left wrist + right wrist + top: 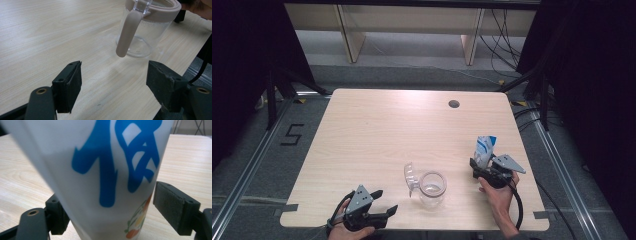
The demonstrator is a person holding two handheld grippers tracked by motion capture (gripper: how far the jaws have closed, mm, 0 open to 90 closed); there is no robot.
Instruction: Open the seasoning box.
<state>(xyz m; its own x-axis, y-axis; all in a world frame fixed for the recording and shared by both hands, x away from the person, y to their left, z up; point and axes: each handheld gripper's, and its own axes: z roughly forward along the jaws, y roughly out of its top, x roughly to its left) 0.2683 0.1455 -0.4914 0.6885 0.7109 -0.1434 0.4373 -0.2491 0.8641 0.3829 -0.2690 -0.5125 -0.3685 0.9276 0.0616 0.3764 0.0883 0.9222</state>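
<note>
A clear jar (432, 189) stands near the table's front middle, its clear lid (410, 177) flipped up on its left. The left gripper view shows the jar (142, 37) with a beige rim and a beige strap (127, 32) hanging down its side. My left gripper (384, 201) lies at the front left, open and empty (113, 85), pointing at the jar. A white pouch (485, 150) with blue print stands at the right. My right gripper (482, 165) straddles its base. Up close the pouch (100, 170) sits between the jaws, a small gap left beside the right pad (170, 207); the left pad is hidden.
The wooden table (377, 130) has a round cable hole (454, 104) at the back right. Its front edge runs just below both hands. Black curtains and metal floor rails flank the table.
</note>
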